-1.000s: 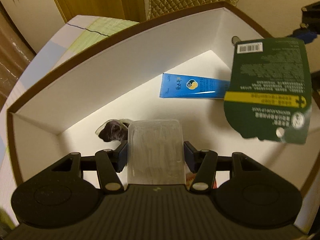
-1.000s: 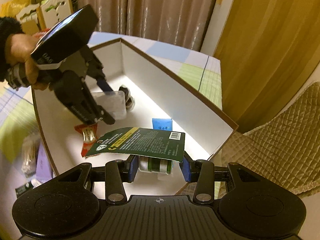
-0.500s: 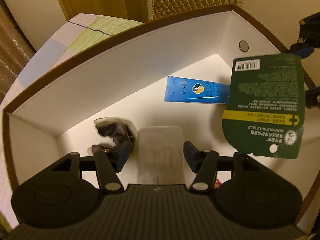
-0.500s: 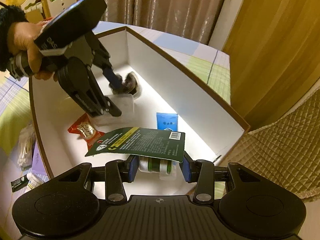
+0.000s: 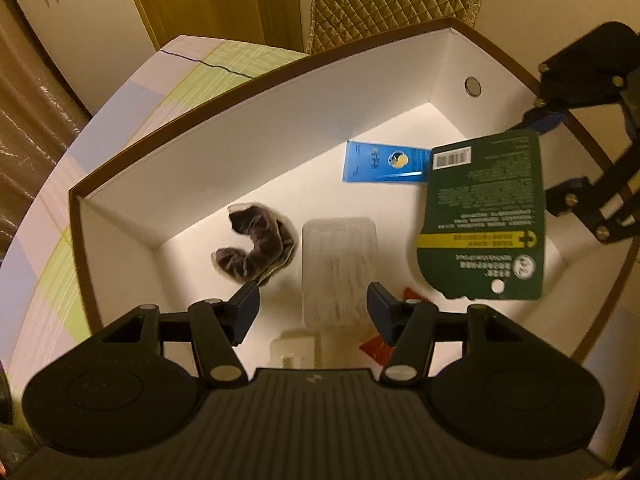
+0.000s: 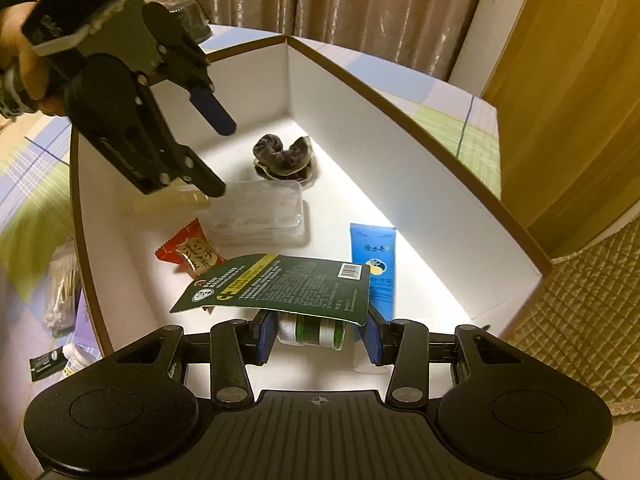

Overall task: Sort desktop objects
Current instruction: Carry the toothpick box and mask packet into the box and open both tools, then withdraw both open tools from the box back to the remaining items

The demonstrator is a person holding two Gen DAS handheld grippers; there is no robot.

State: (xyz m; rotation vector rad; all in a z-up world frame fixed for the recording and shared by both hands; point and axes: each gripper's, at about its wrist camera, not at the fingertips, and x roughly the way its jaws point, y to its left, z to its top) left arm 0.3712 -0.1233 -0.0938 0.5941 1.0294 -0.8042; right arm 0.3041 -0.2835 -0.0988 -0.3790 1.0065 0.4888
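The box point(image 5: 280, 128) looks like smooth matt white card inside, with a brown rim; the scrunchie point(image 6: 285, 157) is soft, velvety dark cloth; the case point(image 6: 260, 214) is clear plastic, slightly frosted and ribbed; the tube point(image 6: 374, 268) is glossy blue plastic; the card point(image 6: 280, 286) is printed green paper with a faint sheen; the snack packet point(image 6: 188, 254) is shiny red foil; the left gripper point(image 5: 312, 306) is matt black plastic with small metal pins; the tablecloth point(image 5: 120, 120) is woven cloth, the cushion point(image 5: 380, 0) quilted fabric.
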